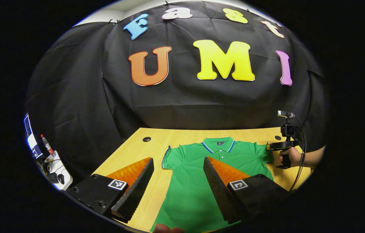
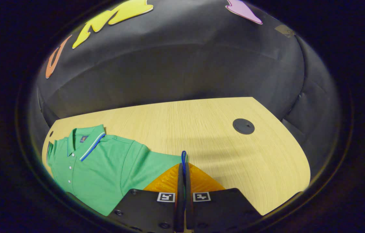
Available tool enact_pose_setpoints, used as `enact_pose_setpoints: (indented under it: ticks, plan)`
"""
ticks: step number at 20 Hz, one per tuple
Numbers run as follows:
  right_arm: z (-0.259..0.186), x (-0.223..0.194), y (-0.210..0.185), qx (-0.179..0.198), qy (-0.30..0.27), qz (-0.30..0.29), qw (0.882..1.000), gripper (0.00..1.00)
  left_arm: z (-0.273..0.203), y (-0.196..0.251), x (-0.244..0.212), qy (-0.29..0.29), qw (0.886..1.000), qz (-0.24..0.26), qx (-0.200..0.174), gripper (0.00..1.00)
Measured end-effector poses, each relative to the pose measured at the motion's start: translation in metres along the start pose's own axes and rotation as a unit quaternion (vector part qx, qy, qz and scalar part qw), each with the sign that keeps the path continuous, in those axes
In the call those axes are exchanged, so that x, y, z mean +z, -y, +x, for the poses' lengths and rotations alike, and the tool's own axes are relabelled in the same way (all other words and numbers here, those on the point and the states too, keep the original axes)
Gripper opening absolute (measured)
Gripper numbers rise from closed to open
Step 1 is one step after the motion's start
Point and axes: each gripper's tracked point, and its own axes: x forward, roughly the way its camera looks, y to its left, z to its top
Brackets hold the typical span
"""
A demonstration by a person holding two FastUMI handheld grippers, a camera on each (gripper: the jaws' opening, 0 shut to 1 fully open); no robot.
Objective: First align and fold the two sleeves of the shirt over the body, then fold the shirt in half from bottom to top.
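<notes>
So the table (image 1: pixel 130 152) has the green shirt (image 1: pixel 195 181) laid flat on it, collar toward the back wall. The left gripper (image 1: pixel 178 181) hangs over its lower half, fingers wide apart, while the right gripper (image 2: pixel 182 171) is pinched tight on the sleeve cuff (image 2: pixel 184 158).

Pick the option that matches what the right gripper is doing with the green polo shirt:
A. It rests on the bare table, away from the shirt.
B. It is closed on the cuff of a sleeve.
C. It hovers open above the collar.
B: in the right gripper view the right gripper has its fingers pressed together with the blue-trimmed sleeve cuff of the shirt pinched between them.
</notes>
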Motion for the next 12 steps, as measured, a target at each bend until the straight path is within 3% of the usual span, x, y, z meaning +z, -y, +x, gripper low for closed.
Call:
enact_pose_setpoints:
  ticks: [7, 12]
  plan:
    - [-0.028, 0.021, -0.004, 0.009, 0.019, 0.030, 0.999, 0.05, -0.002, -0.007, -0.008, -0.005, 1.000, -0.023, 0.008, 0.99]
    - [-0.049, 0.039, -0.023, 0.011, 0.039, 0.019, 0.999, 0.05, -0.009, -0.020, -0.008, 0.000, 0.999, -0.037, 0.012, 0.99]
